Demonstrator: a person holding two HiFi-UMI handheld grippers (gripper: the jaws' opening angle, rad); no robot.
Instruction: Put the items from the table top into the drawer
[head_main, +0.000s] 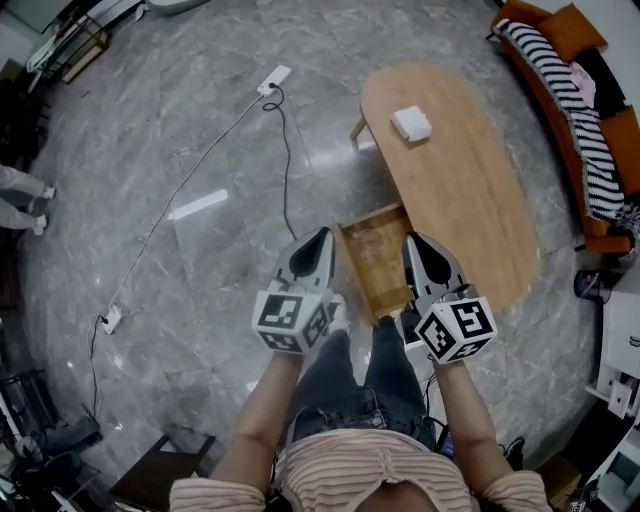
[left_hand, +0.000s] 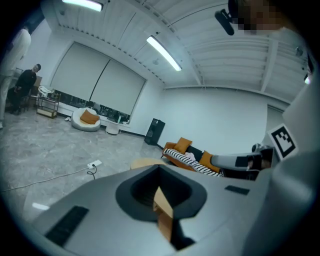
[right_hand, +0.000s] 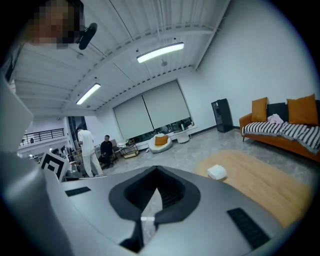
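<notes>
Head view places both grippers side by side in front of the person, raised above the near end of the bench (head_main: 470, 200). The left gripper (head_main: 320, 236) and the right gripper (head_main: 414, 244) are held on either side of the pulled-out drawer (head_main: 375, 262). The drawer is seen standing open, and as far as can be made out nothing lies inside it.

In the left gripper view the jaws are seen clenched together, with nothing grasped; only a sliver of wood beyond them shows through the slit. In the right gripper view the jaws are likewise brought together and empty, with floor showing through the narrow gap.

The only item seen on the bench top is a small white box (head_main: 411, 122). It lies near the far end, well apart from the drawer and from both grippers. It is also seen ahead and to the right in the right gripper view.

The step in hand is judged to be the approach for a pick-up: the drawer is ready, but the box is not yet taken. One gripper, probably the right, would need to be carried forward over the bench. Its jaws would have to be released wide enough to span the box and then closed on its sides. The box could then be brought back and lowered into the drawer.
</notes>
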